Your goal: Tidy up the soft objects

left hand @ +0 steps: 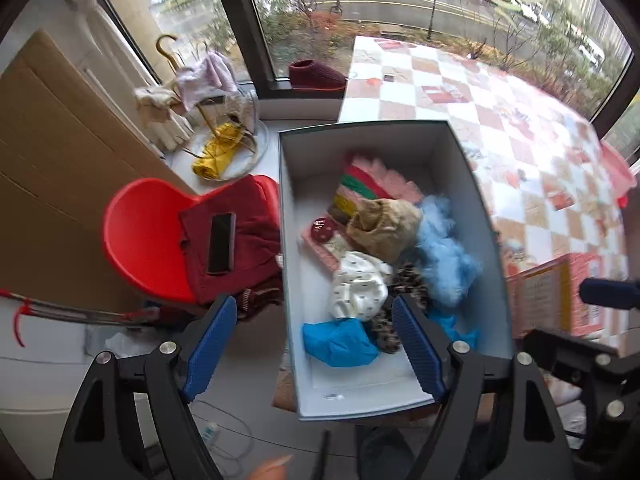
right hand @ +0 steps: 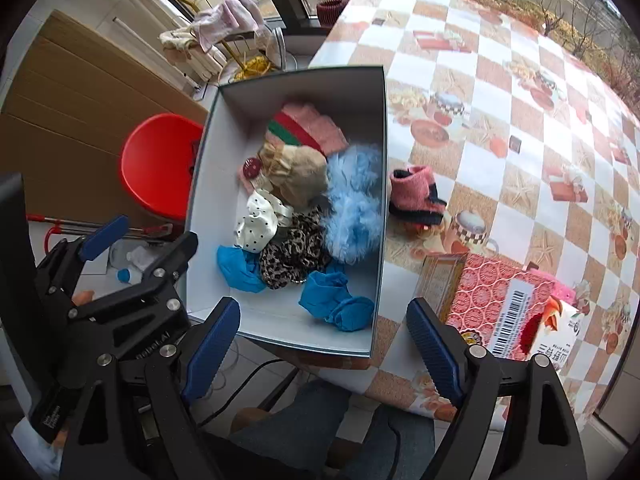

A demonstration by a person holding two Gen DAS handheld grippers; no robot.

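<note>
A white box (left hand: 292,240) (right hand: 208,184) sits at the left edge of the checkered table. It holds several soft items: a fluffy light-blue piece (left hand: 444,248) (right hand: 354,208), a tan cloth (left hand: 384,228) (right hand: 300,176), a white dotted cloth (left hand: 360,288) (right hand: 256,224), a leopard-print piece (right hand: 292,256), blue cloths (left hand: 340,342) (right hand: 340,300) and a striped knit (left hand: 360,184). A pink knitted bootie (right hand: 416,196) lies on the table right of the box. My left gripper (left hand: 316,344) is open and empty above the box's near end. My right gripper (right hand: 320,348) is open and empty above the box's near edge.
A red chair (left hand: 144,232) with a dark red cloth and a phone (left hand: 220,242) stands left of the box. A red patterned carton (right hand: 504,304) lies on the table (right hand: 500,128) at the near right. A dark red slipper (left hand: 316,76) sits on the windowsill. A rack with cloths (left hand: 204,80) stands at the back left.
</note>
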